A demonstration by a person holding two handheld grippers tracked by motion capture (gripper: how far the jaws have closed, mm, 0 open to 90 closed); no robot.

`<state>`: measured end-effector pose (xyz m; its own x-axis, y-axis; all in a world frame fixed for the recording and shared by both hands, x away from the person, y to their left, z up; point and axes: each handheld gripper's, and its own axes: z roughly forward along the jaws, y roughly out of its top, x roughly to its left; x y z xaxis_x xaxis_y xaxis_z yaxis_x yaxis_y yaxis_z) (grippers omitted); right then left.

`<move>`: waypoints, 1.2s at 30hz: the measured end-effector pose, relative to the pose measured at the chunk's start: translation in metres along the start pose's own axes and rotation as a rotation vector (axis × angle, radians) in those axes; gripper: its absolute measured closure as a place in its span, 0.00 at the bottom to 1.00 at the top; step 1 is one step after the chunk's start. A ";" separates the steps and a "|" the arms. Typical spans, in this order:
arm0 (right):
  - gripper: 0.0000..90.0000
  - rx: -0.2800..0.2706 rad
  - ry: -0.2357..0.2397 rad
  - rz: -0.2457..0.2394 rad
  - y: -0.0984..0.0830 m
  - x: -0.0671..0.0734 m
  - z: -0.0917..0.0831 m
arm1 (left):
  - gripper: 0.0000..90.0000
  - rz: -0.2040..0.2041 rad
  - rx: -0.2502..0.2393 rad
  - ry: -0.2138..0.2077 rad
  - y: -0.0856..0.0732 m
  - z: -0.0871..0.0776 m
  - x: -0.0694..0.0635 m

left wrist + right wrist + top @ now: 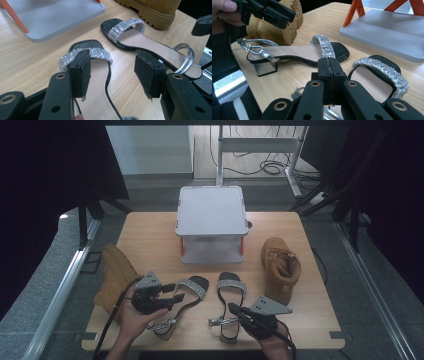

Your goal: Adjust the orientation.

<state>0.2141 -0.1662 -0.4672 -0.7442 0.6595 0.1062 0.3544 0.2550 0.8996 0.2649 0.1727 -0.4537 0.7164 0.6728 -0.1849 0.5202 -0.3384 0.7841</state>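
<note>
High view, table: A wooden table carries a grey two-tier shoe rack at the far centre, a tan boot on its side at the right, and another tan boot at the left edge.
High view, sandals: Two black sandals with sparkling straps lie side by side in front of the rack, toes toward it, the left sandal near the left gripper and the right sandal just ahead of the right gripper, likely laid out as a pair for shelving.
Left gripper view, jaws: The left gripper stands released, its pads apart with nothing pressed between them, poised over the left sandal just behind its glitter strap, apparently lined up to take that shoe by the sole.
Left gripper view, beyond: The right sandal lies farther off, its silver ankle strap looped up, a boot's lugged sole behind it.
Right gripper view, jaws: The right gripper is clenched, pad against pad; whether the thin silver strap below is caught, I cannot tell.
Right gripper view, beyond: The right sandal sits close ahead; the left sandal rests on its block heel to the left, under the left gripper.
</note>
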 end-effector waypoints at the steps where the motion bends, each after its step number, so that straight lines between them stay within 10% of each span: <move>1: 1.00 0.002 -0.004 0.007 -0.001 0.001 -0.001 | 0.52 0.002 0.004 0.003 0.000 0.000 0.000; 19: 1.00 0.115 0.087 -0.062 -0.020 0.042 0.020 | 0.51 -0.006 0.054 -0.020 -0.003 0.004 0.004; 36: 1.00 0.218 0.062 -0.114 -0.044 0.056 0.026 | 0.50 -0.007 0.074 -0.022 -0.004 0.006 0.004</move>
<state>0.1717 -0.1224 -0.5119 -0.8170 0.5752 0.0410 0.3749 0.4759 0.7956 0.2683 0.1727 -0.4616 0.7222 0.6609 -0.2042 0.5577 -0.3817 0.7370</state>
